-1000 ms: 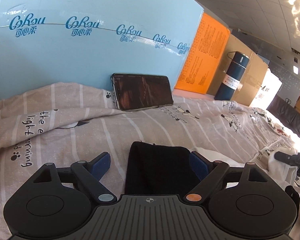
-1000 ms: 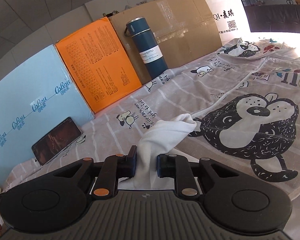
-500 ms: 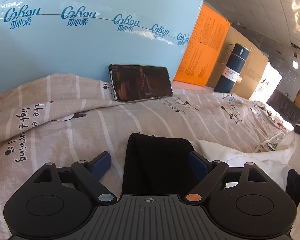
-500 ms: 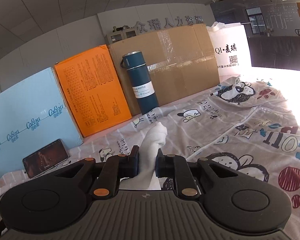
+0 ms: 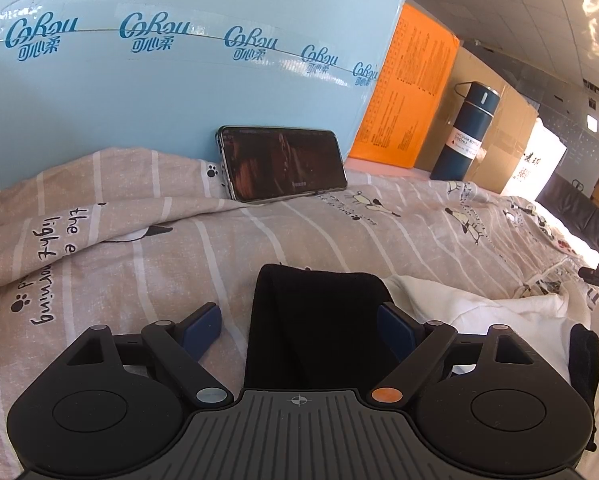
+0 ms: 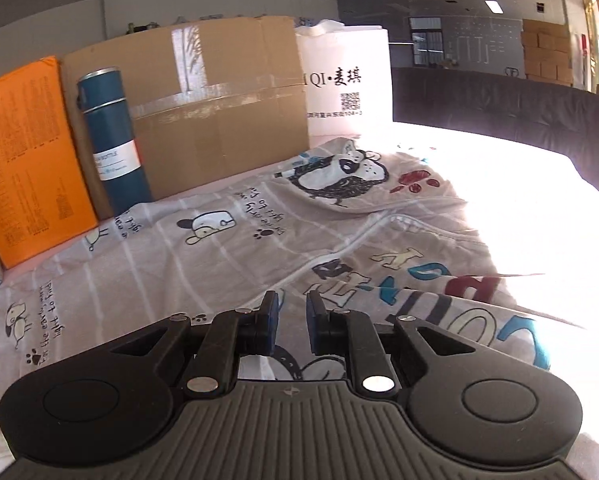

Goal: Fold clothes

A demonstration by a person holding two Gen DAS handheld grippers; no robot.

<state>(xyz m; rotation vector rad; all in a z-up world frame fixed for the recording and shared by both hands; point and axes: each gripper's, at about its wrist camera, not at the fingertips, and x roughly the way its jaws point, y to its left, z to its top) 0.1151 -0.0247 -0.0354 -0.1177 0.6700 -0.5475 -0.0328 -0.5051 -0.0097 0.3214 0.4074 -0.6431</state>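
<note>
In the left wrist view a folded black garment (image 5: pixel 311 320) lies on the printed bedsheet (image 5: pixel 139 248) between the fingers of my left gripper (image 5: pixel 299 320), which is wide open and not touching it. A white garment (image 5: pixel 471 312) lies crumpled to its right. In the right wrist view my right gripper (image 6: pixel 291 312) has its blue pads (image 6: pixel 270 308) a small gap apart with nothing between them, above the sheet (image 6: pixel 219 248). A bit of white cloth (image 6: pixel 259 368) shows low behind the fingers.
A phone (image 5: pixel 283 162) leans on a light blue box (image 5: pixel 159 80) at the back. An orange box (image 6: pixel 23 160), a dark blue bottle (image 6: pixel 113 140), a cardboard box (image 6: pixel 219 100) and a white bag (image 6: pixel 347 80) line the back edge. A dark sofa (image 6: pixel 499 104) stands beyond.
My right gripper has let go of the white garment, which it held pinched before, and has swung right. The left gripper stays open over the black garment.
</note>
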